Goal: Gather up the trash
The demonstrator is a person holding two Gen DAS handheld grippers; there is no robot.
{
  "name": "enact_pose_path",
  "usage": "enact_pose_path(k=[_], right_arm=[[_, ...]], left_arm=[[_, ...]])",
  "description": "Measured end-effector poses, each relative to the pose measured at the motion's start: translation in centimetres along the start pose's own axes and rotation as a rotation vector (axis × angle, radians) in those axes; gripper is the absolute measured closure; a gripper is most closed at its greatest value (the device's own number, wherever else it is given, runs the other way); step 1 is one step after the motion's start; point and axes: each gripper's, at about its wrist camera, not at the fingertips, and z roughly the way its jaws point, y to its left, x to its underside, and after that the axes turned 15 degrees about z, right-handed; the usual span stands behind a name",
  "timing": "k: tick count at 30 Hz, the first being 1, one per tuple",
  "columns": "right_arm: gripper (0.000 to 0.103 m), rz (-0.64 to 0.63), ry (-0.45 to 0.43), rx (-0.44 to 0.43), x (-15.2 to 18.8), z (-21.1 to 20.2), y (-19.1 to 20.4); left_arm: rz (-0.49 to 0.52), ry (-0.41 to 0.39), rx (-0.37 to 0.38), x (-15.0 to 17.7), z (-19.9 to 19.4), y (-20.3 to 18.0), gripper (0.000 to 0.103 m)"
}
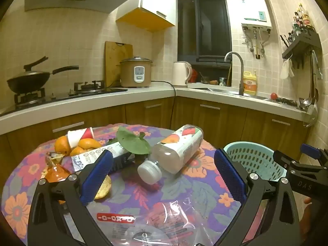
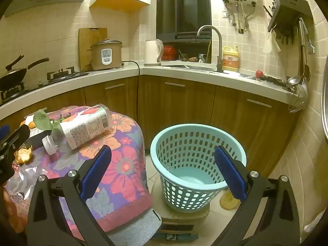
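- We are working over a flowered tablecloth (image 1: 201,186) in a kitchen.
- One bottle (image 1: 174,149) is lying there, one basket (image 2: 196,164) beside.
- We are holding the left gripper (image 1: 164,176) and right gripper (image 2: 163,170) level, both spread wide, gripping nothing.

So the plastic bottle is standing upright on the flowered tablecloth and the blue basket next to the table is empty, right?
Not quite. The plastic bottle is lying on its side on the flowered tablecloth, cap toward the left gripper, as the left wrist view shows. The blue basket next to the table is empty.
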Motion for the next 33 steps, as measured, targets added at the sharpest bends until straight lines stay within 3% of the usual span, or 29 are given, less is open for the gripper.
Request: enact_pose_path(k=[33], right_arm=[[0.007,-0.012,0.011,-0.008,0.01,0.01,0.38]], left_arm=[[-0.011,0.013,0.005,0.27,0.38,0.06,0.007]])
